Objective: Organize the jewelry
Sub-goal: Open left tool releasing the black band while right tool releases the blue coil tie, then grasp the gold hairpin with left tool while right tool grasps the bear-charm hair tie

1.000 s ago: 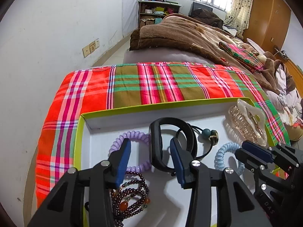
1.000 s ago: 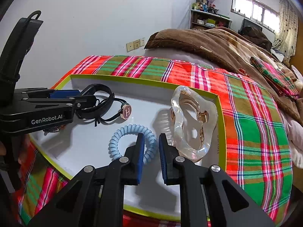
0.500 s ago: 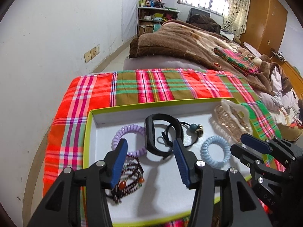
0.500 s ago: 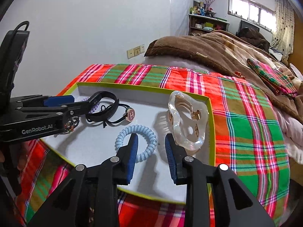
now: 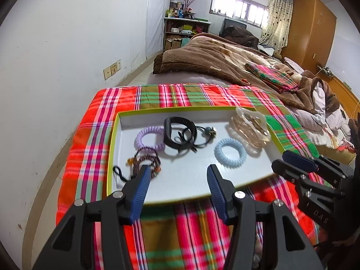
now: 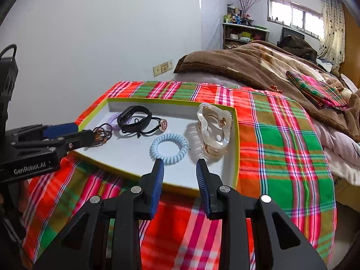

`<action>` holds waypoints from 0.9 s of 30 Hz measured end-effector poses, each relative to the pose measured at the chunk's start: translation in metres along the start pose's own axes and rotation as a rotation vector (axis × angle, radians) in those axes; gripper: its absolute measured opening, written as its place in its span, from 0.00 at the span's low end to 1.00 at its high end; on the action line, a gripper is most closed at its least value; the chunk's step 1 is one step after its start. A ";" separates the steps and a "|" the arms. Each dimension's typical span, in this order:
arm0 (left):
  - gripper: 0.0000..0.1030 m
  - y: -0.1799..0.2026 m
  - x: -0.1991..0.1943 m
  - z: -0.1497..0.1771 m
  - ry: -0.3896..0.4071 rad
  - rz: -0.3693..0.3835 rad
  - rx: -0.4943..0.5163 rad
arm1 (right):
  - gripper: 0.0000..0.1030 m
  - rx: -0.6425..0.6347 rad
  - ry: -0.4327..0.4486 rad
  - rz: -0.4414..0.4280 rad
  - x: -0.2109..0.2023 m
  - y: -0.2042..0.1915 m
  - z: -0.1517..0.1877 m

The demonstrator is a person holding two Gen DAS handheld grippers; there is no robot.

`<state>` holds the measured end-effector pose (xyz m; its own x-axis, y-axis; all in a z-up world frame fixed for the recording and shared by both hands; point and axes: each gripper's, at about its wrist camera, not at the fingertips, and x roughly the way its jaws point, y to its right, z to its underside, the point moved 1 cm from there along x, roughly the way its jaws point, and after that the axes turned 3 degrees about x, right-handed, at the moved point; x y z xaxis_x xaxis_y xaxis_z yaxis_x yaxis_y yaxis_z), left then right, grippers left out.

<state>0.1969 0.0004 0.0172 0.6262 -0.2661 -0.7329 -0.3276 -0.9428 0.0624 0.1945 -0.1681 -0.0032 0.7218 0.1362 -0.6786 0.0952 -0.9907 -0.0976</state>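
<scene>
- Left wrist view: the left claw (image 5: 176, 174) hangs over the near edge of the shallow white tray with a lime-green rim (image 5: 111, 157), its blue-padded jaws well apart and opening, with nothing between them.
- The tray rests on the red, green and pink plaid cloth (image 5: 202, 229) that covers the surface, likely so the small pieces stay gathered in one place.
- In the tray lie a lilac spiral hair tie (image 5: 148, 138), a black wristband (image 5: 178, 132), a thin black elastic with a round charm (image 5: 208, 132), a pale blue spiral hair tie (image 5: 230, 150), a clear and gold hair claw clip (image 5: 250, 129) and a dark red beaded bracelet (image 5: 146, 162).
- Each piece lies apart from or only just overlapping its neighbour, which I judge makes each easy to pick out.
- The right claw (image 5: 292, 162) shows at the tray's right corner.
- Right wrist view: the right claw (image 6: 180, 168) hovers at the tray's near rim (image 6: 235, 144), jaws parted a little and empty.
- The pale blue spiral hair tie (image 6: 169, 148) lies just beyond its tips, with the clear clip (image 6: 214, 130) beside it.
- The left claw (image 6: 76, 132) reaches in from the left near the beaded bracelet (image 6: 102, 133), holding nothing.
- With every visible piece in the tray, the sorting looks close to finished.
</scene>
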 end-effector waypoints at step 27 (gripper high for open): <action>0.55 0.000 -0.046 0.085 -0.010 0.038 -0.090 | 0.47 -0.028 -0.101 -0.215 -0.044 -0.035 0.091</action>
<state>0.1081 0.0300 -0.0064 0.6074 -0.3004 -0.7354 -0.2855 -0.9464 0.1508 0.0977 -0.1385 -0.0361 0.6104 0.3429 -0.7140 0.2598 -0.9382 -0.2285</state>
